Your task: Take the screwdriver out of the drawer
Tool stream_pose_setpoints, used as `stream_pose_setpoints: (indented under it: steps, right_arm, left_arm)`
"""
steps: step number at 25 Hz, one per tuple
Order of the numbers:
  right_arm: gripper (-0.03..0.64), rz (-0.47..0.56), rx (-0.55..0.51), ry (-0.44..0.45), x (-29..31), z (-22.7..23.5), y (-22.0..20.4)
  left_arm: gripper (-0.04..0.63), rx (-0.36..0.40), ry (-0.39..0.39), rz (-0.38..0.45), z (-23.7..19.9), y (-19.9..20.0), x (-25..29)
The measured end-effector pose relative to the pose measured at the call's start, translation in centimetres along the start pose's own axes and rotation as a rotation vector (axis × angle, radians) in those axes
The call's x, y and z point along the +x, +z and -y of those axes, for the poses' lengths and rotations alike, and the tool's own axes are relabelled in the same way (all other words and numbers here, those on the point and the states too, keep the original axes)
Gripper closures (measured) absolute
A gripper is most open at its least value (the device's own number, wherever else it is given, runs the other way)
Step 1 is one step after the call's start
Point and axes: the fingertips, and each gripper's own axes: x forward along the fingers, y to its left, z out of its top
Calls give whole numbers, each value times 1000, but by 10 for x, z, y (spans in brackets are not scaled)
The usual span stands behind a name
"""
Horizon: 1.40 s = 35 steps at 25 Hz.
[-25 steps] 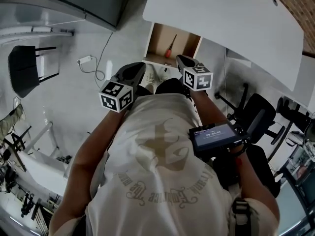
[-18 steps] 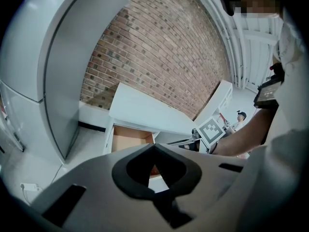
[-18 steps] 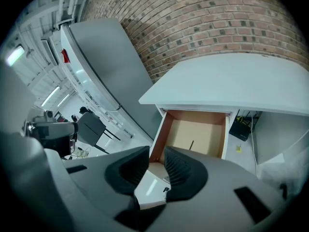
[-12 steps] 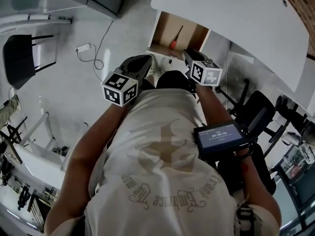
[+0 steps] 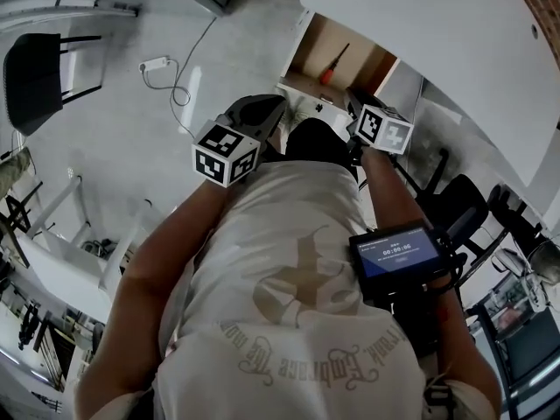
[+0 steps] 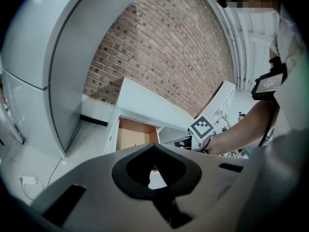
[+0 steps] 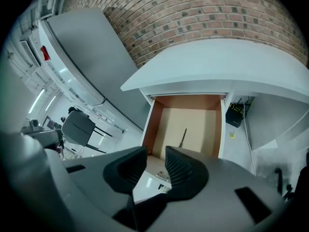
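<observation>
– Since the drawer (image 7: 150,124) stands open, where does the screwdriver (image 5: 333,65) lie?

– Flat on its pale board floor, about midway between the reddish-brown side walls. It has a thin dark shaft and an orange-red handle, and the handle lies towards the white drawer front. Any marking on it is too small to tell.

– And your fingers?

– My right gripper (image 7: 155,152) hangs before the drawer front, pointing down at it, clear of the screwdriver. Its ribbed dark jaws have just been opening and stand wide apart with nothing between them. My left gripper (image 6: 154,145) is off to the side, its jaws closed tip to tip and holding nothing.

– Anything to read?

– Each gripper carries a cube (image 5: 226,153) of black-and-white square markers. The small screen (image 5: 399,254) at my chest shows white digits on blue, too small to be sure of. The ornate lettering on my shirt (image 5: 289,322) I cannot read.

– Round about?

– A smooth white desk (image 5: 437,42) tops the drawer, with a rough brick wall (image 7: 203,13) behind and a pale floor (image 5: 131,147) below.
</observation>
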Motion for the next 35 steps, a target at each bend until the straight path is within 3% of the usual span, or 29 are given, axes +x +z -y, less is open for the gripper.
stream_pose_setpoints:
  steps: [12, 18, 35]
  right_arm:
    - [489, -44, 31, 14, 17, 26, -15]
    - [491, -78, 106, 0, 81, 25, -19]
    - [491, -112, 213, 8, 138, 57, -26]
  left_arm:
    - [574, -11, 10, -32, 23, -24, 13]
    - [574, -64, 17, -46, -33, -37, 22]
    - [574, -139, 49, -45, -49, -66, 35]
